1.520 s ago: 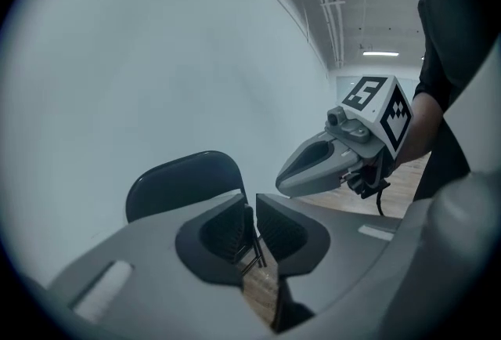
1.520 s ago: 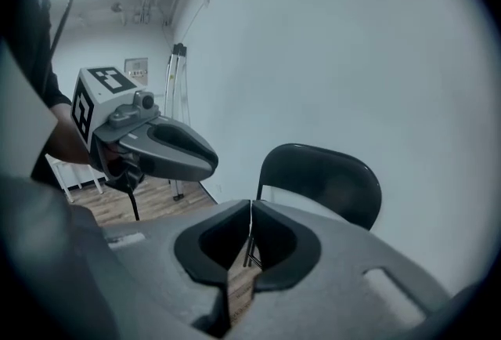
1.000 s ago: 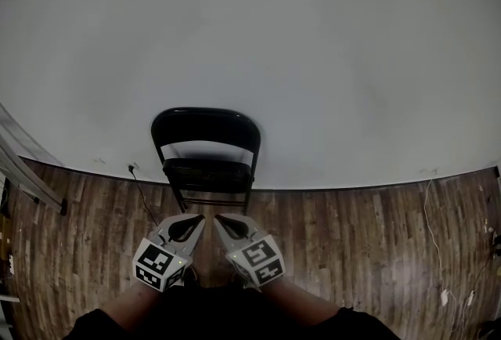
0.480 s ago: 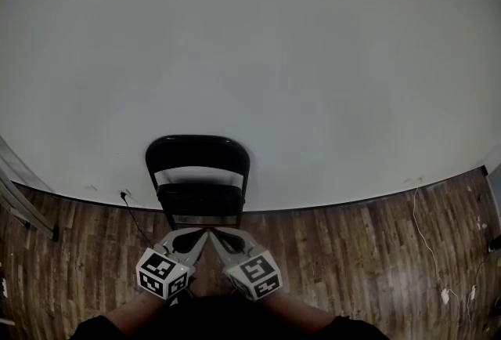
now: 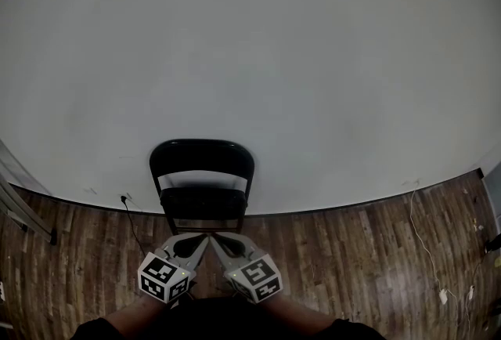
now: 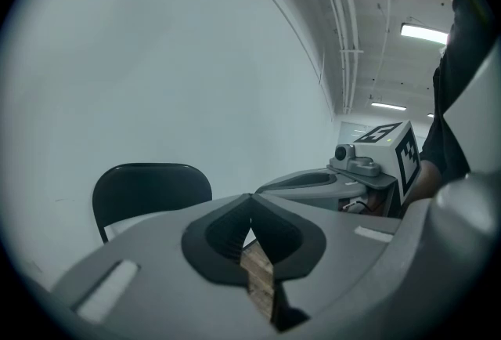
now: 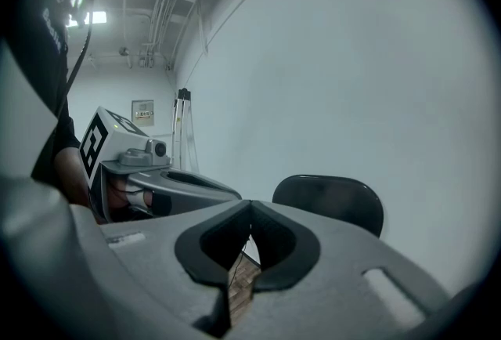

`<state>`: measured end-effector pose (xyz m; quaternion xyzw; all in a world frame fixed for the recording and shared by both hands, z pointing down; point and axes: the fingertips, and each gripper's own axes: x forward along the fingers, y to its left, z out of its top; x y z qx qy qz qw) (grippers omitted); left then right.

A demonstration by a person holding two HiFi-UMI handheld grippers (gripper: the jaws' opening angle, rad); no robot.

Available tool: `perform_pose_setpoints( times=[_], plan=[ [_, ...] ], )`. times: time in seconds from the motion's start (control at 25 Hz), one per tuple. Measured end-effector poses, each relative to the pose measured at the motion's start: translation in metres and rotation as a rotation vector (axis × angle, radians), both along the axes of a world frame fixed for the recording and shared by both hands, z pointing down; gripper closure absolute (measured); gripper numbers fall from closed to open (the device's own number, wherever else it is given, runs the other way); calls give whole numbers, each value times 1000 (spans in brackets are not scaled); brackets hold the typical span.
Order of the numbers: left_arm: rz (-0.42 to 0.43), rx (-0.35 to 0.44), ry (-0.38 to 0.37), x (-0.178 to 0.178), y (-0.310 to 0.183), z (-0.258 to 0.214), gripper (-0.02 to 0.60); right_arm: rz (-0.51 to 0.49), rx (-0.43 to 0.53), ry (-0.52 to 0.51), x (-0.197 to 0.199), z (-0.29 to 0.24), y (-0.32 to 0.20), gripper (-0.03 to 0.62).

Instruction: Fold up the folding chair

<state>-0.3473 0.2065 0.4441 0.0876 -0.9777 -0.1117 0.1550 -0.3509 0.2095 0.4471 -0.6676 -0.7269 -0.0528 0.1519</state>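
The left gripper (image 5: 200,242) and right gripper (image 5: 220,243) are both closed tight on nothing (their tips nearly meet). The black chair (image 5: 202,174) stands unfolded just beyond them, against the wall (image 5: 297,64).

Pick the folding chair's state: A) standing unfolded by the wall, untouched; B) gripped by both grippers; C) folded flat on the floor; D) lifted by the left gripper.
A: the folding chair stands open by the wall, and the left gripper and right gripper, both shut and empty, are short of it.
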Motion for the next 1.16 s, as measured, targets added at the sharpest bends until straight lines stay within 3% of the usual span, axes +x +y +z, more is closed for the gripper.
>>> perform_pose_setpoints(
  times=[1.16],
  plan=[
    [-7, 12, 6, 19, 13, 6, 580, -20, 42, 18, 22, 10, 13, 592]
  ],
)
